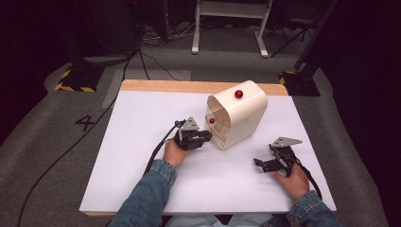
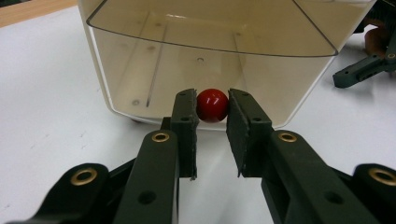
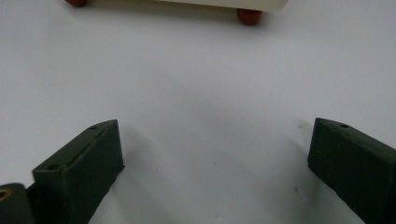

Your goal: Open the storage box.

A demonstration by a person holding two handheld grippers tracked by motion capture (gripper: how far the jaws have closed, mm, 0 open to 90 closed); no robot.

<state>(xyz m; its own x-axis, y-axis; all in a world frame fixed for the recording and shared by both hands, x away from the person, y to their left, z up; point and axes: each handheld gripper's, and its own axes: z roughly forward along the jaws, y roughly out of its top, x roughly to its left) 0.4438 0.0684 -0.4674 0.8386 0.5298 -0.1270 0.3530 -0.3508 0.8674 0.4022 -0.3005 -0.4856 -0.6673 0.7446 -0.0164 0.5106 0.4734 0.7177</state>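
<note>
Your left tongs (image 2: 212, 114) clamped on red knob (image 2: 212, 105) at box (image 1: 239, 118) near opening; pull path runs toward you. Right tongs (image 3: 212, 163) apart, idle on table (image 1: 142, 142), right of box.

A white table top (image 1: 142, 156) with a strip of bare wood along its far edge stands on a grey carpeted floor (image 1: 42, 137). A cream, round-topped box (image 1: 243, 118) rests on small reddish-brown feet (image 3: 248, 16) right of the table's centre, near the far edge, its open front facing the near left. The right gripper (image 1: 265, 164) sits low at the table's near right, whether touching cannot be told
</note>
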